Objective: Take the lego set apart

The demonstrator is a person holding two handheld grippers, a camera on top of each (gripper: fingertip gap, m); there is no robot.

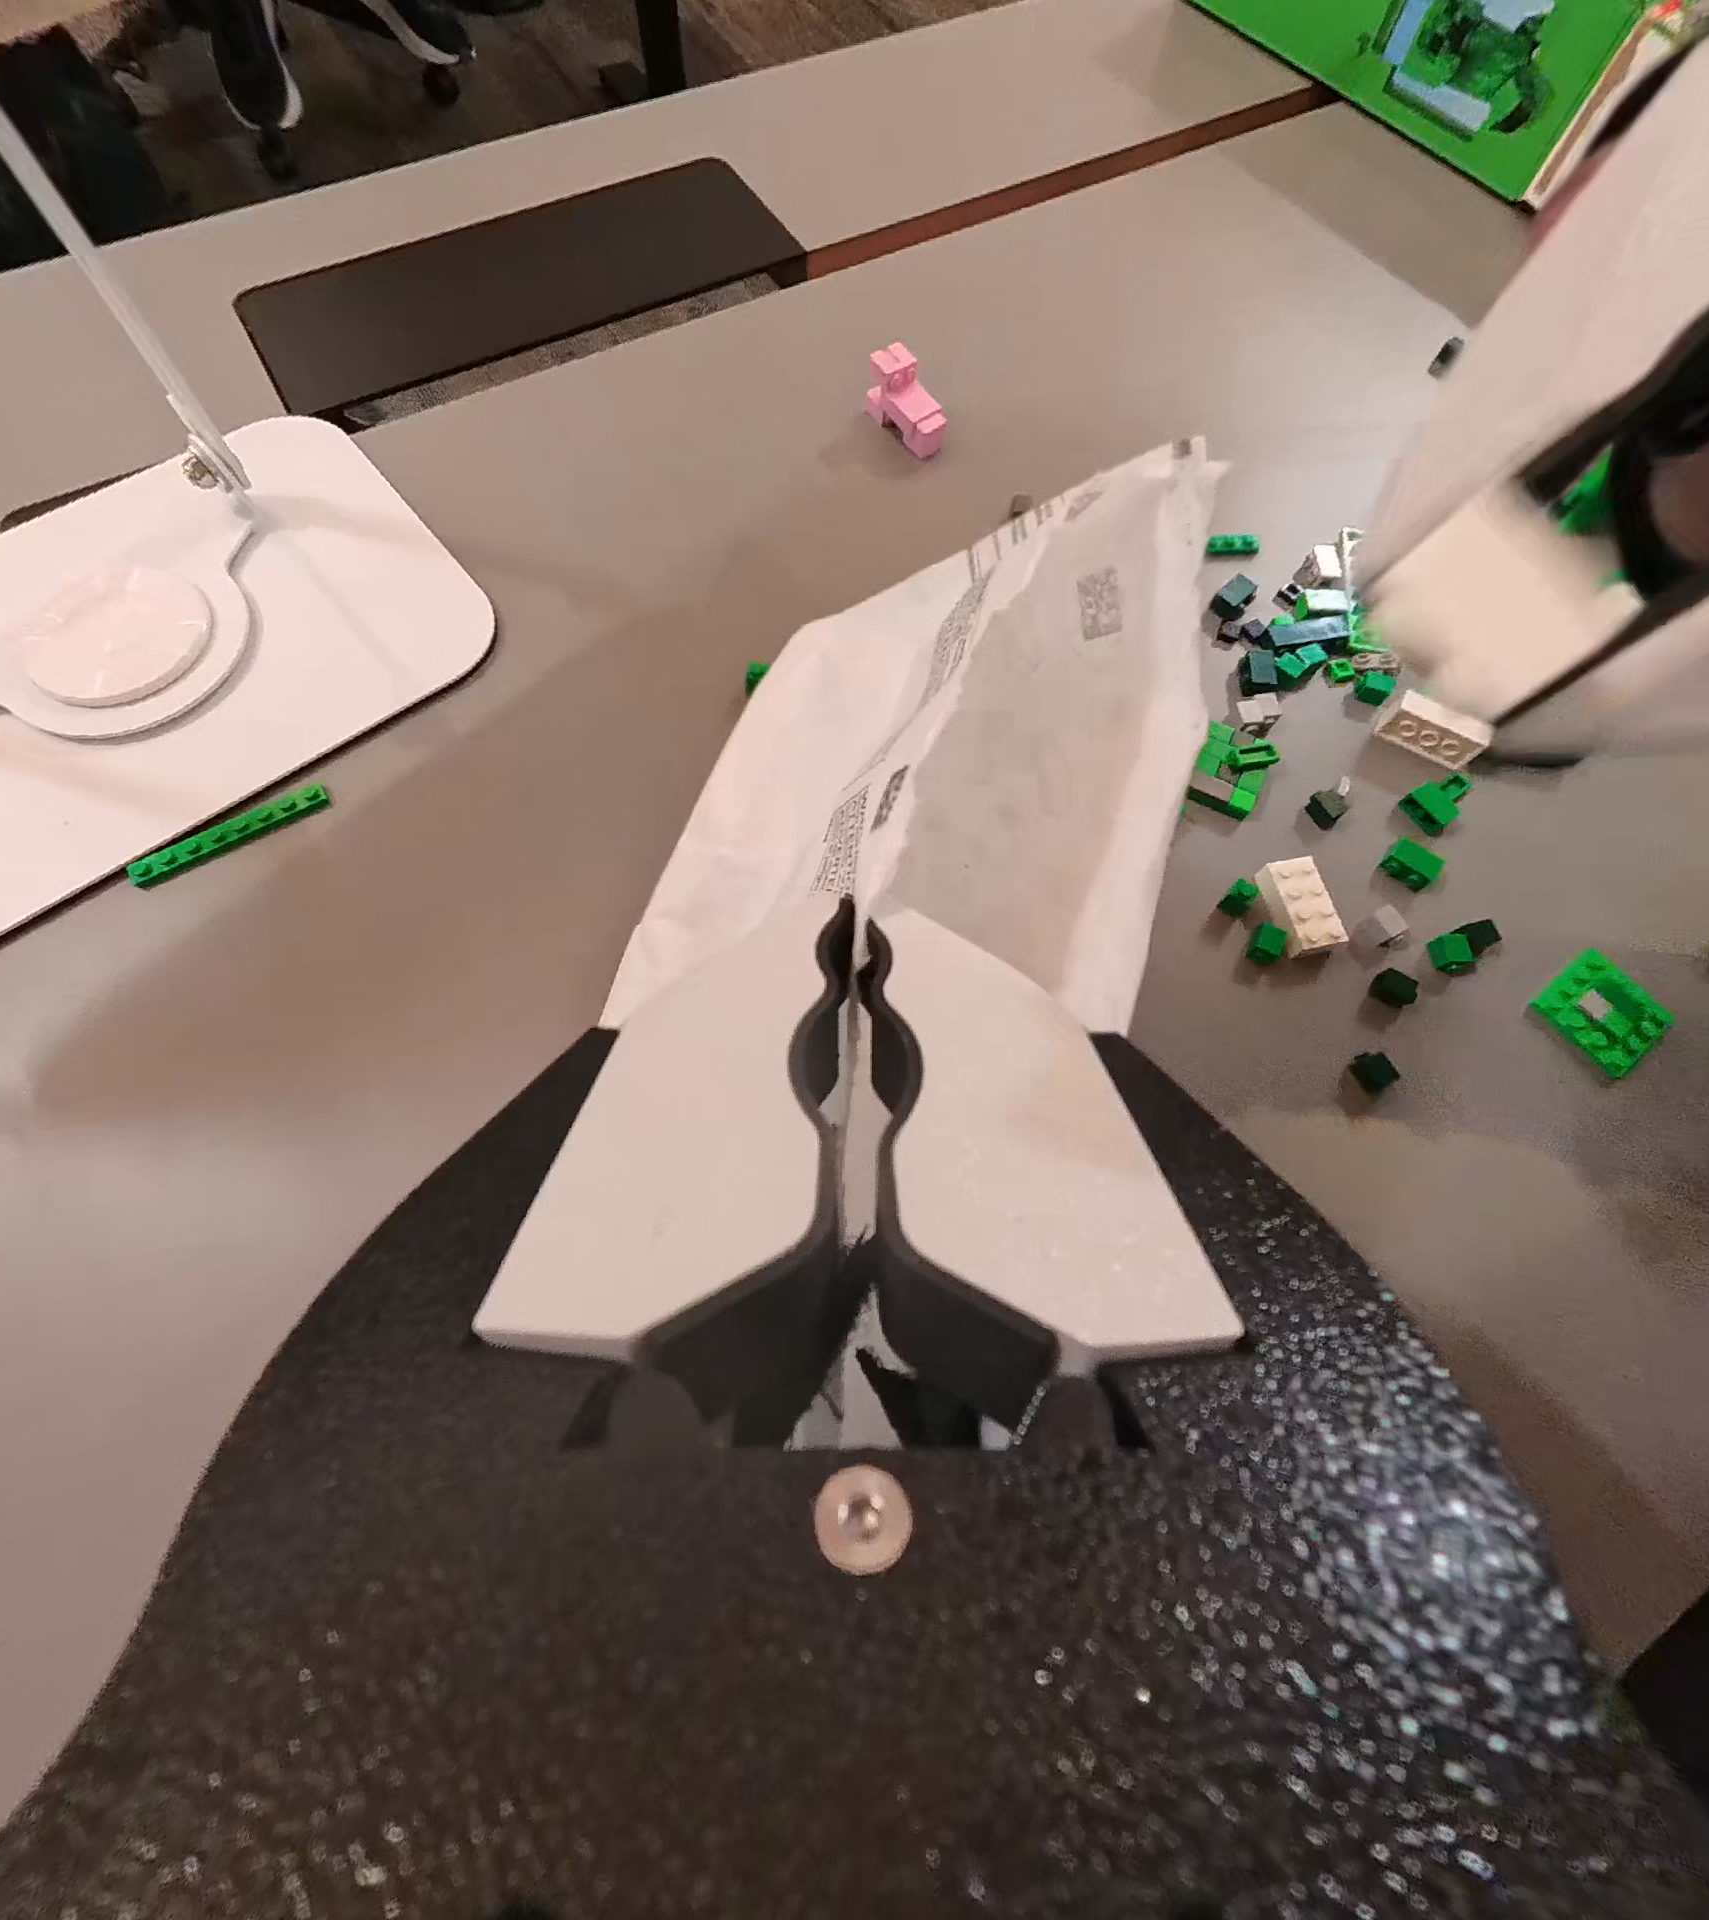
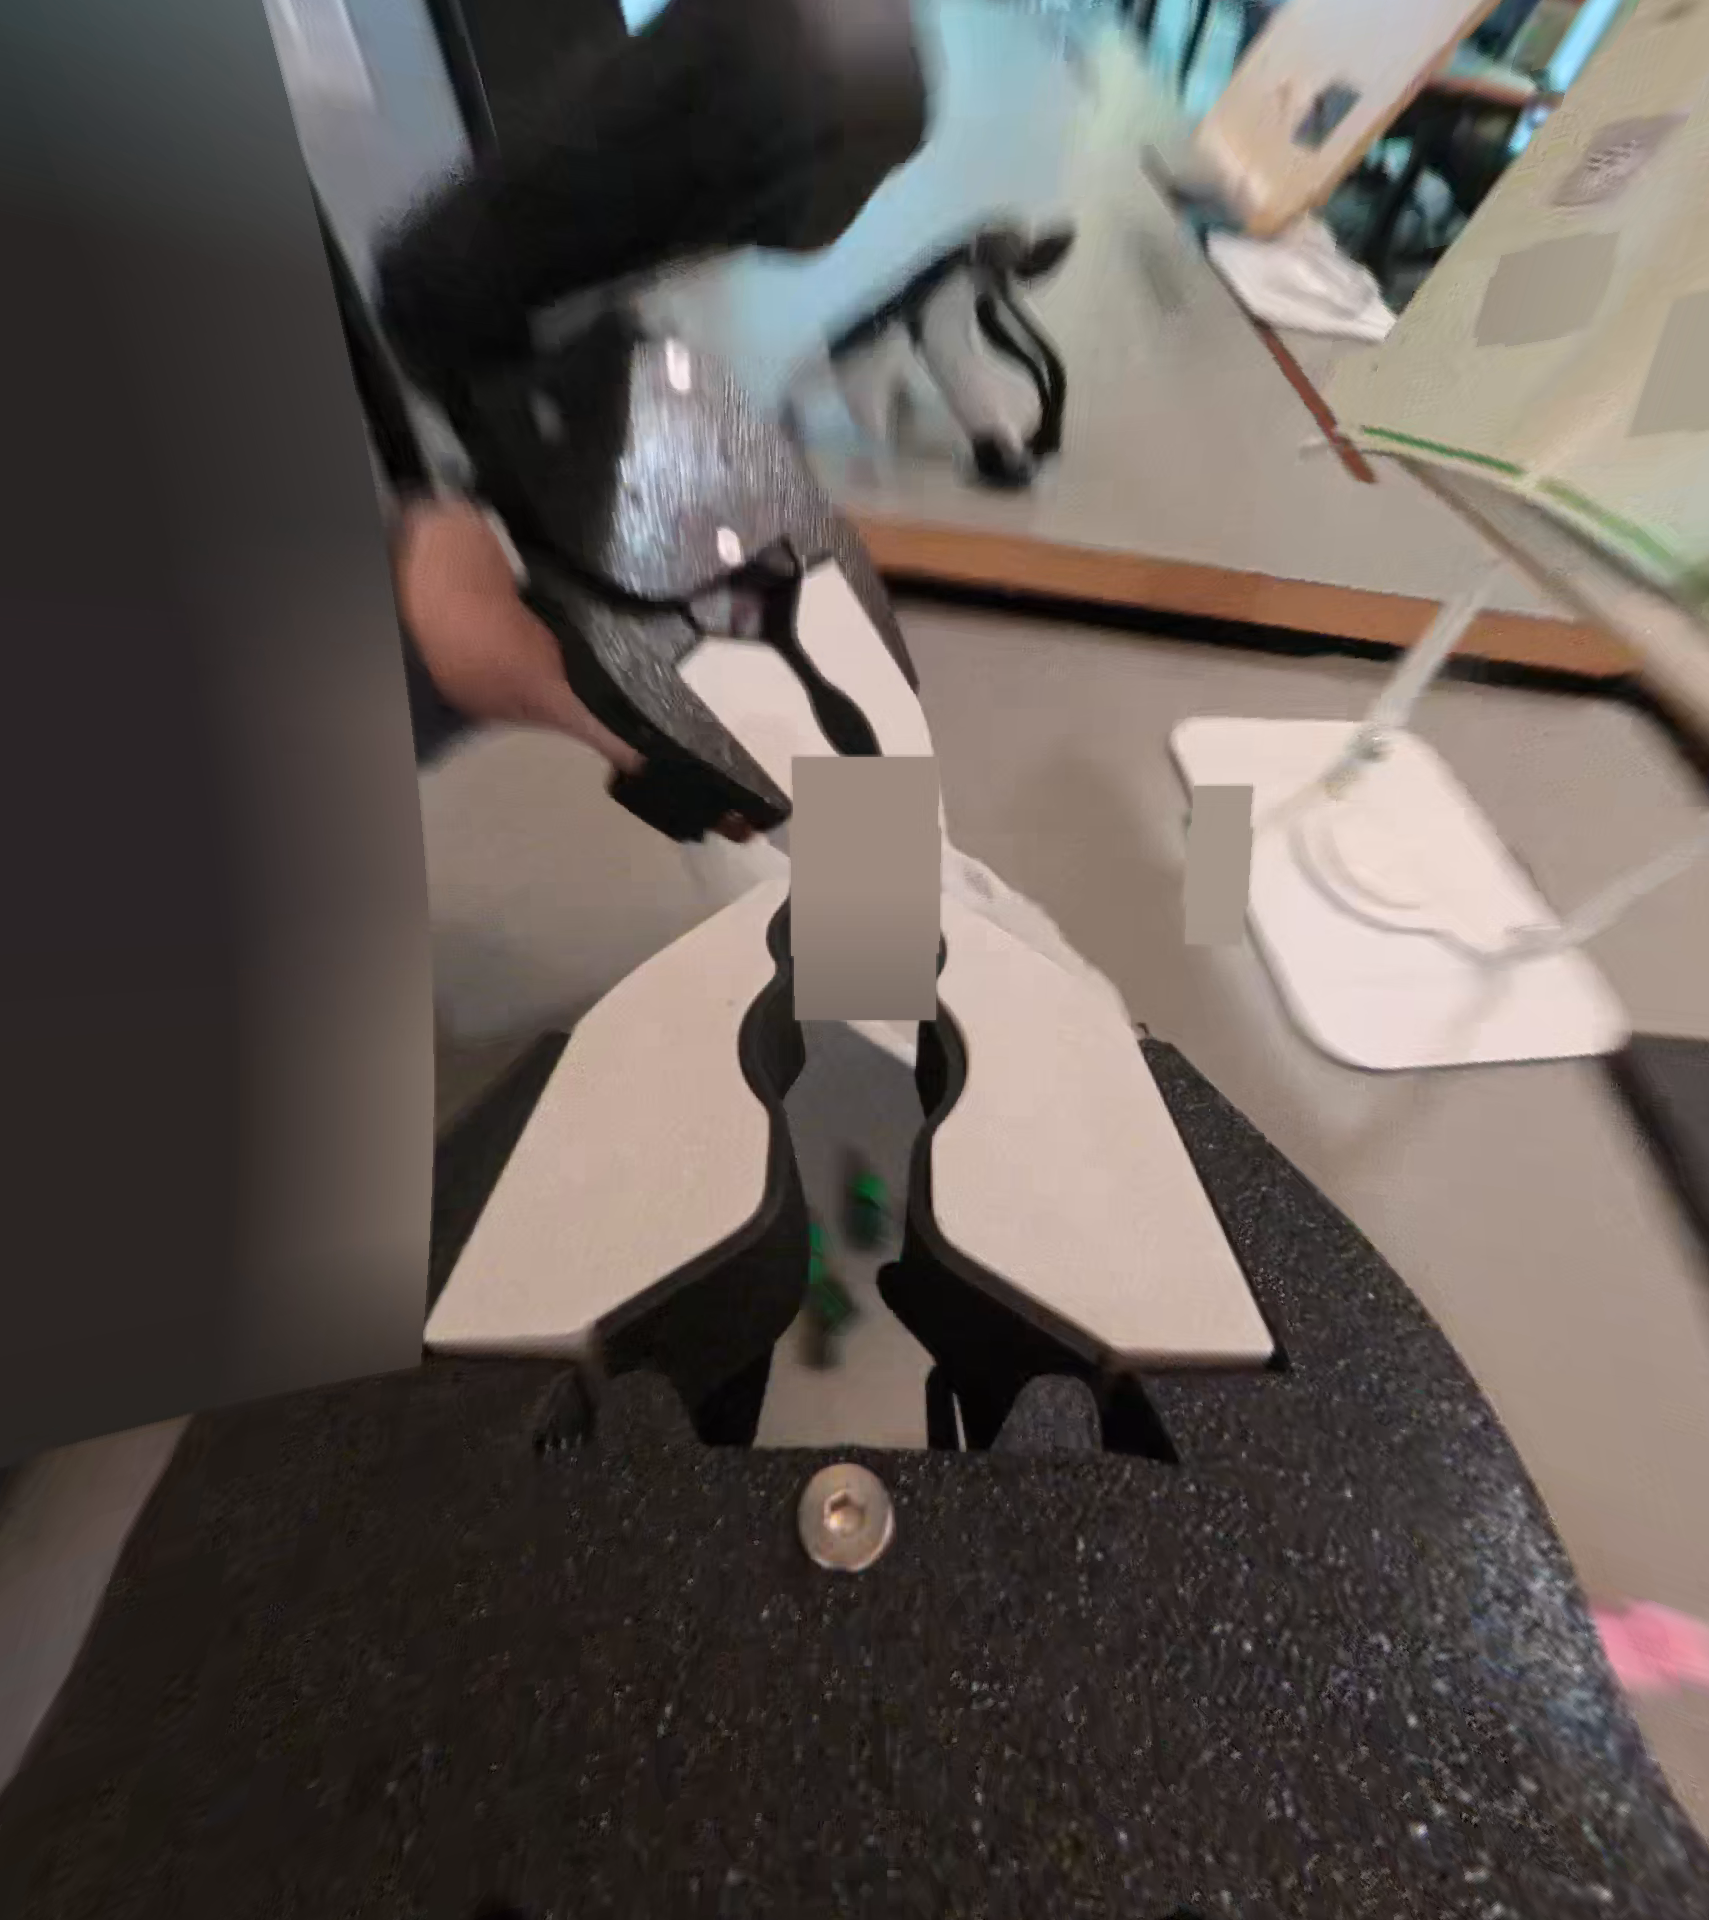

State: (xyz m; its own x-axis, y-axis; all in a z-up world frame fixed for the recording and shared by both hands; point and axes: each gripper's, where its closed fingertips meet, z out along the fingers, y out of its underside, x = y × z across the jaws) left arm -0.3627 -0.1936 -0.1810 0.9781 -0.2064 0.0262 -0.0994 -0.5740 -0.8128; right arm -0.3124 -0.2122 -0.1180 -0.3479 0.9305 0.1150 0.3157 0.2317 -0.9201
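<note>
Left wrist view: the left gripper (image 1: 855,935) pinches a white paper bag (image 1: 985,727) that stretches straight ahead. The loose lego bricks (image 1: 1349,790) lie ahead to its right. The right gripper (image 2: 855,935), fingers apart and empty, hovers just above them, so it is nearer.

Crinkled white paper bag (image 1: 985,748), glossy plastic bricks (image 1: 1349,831), smooth matt grey table (image 1: 517,1039).

Left gripper (image 1: 855,940) pinches a white paper bag (image 1: 985,727) above a grey table (image 1: 465,987), loose bricks (image 1: 1349,831) beside it.
</note>
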